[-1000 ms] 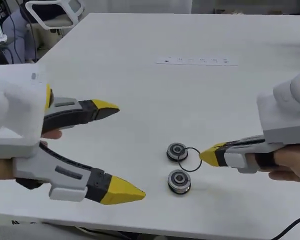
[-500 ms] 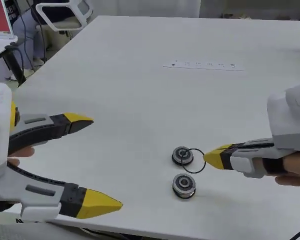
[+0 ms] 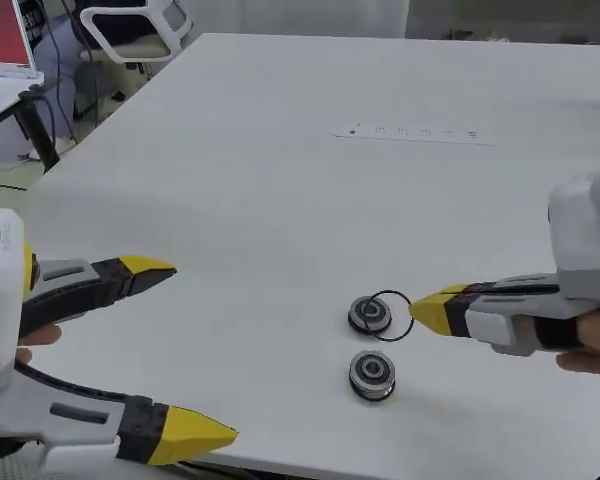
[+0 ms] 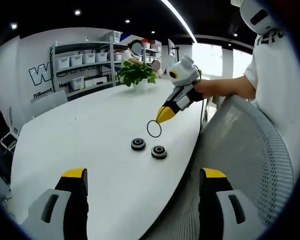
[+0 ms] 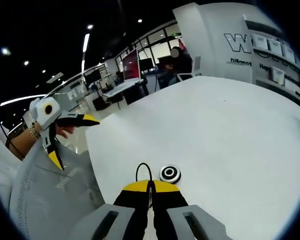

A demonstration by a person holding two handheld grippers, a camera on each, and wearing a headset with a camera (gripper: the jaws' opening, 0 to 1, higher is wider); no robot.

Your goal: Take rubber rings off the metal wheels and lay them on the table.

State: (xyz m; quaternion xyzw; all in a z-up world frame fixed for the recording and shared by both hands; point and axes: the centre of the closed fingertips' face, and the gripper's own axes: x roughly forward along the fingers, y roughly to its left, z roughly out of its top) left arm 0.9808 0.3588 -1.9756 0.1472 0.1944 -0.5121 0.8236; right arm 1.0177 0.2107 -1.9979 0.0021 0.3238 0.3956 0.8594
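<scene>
right gripper (image 3: 414, 311) pinched shut on rubber ring (image 4: 147, 128), beside two metal wheels (image 3: 369, 315) near table (image 3: 280, 180) front edge, left gripper (image 3: 200, 352) gaping, empty, wall lettering (image 5: 237, 42) starting "W", broad tabletop beyond

- The left gripper (image 4: 143, 175) has its yellow-tipped jaws spread wide.
- A metal wheel (image 4: 138, 144) and a second wheel (image 4: 159, 152) lie close together on the white bench (image 4: 90, 125).
- The right gripper (image 4: 163, 118) pinches a black rubber ring (image 4: 154, 128) just beyond them.
</scene>
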